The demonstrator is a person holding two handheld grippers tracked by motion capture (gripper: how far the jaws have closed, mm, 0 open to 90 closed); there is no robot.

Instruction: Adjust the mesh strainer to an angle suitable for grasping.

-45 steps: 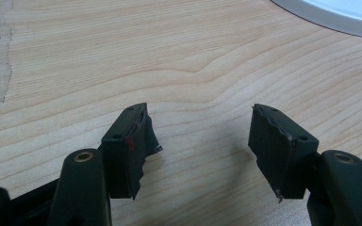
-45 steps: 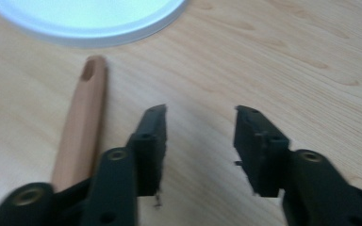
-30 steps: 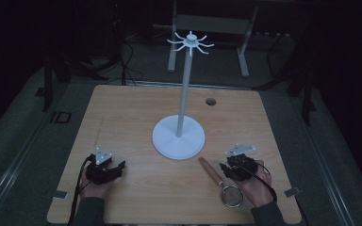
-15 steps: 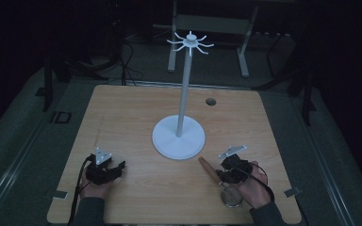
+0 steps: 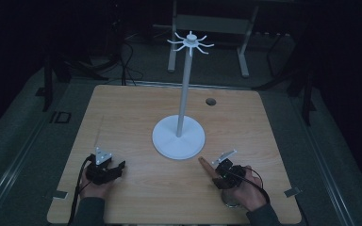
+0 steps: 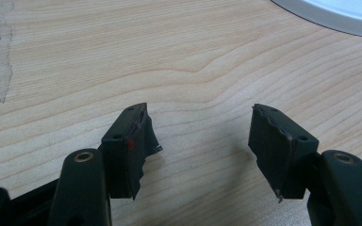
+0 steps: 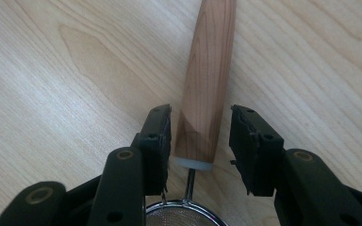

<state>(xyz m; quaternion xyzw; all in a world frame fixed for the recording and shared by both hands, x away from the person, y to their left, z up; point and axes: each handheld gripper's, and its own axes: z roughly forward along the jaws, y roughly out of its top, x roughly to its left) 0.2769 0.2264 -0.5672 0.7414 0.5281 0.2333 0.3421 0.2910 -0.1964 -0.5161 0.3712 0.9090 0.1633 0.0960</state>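
Observation:
A small metal strainer (image 7: 184, 214) with a long wooden handle (image 7: 207, 80) lies on the table at the front right. My right gripper (image 7: 200, 129) straddles the handle's lower end. A gap shows beside the right pad (image 7: 245, 141), so the jaws are open, and they have just been opening a little. In the high view the handle's tip (image 5: 203, 163) sticks out beyond the right gripper (image 5: 215, 173). My left gripper (image 5: 119, 168) rests at the front left, open (image 6: 200, 136) with only bare wood between its jaws.
A white stand with a round base (image 5: 178, 137) and a tall pole topped by radiating hooks (image 5: 190, 42) occupies the middle of the wooden table (image 5: 122, 113). Its base edge (image 6: 339, 14) shows far off in the left gripper view. A round cable hole (image 5: 210, 101) sits at the back.
My right gripper has slid left and lower over the strainer's handle, covering most of it. The left gripper has stayed still.

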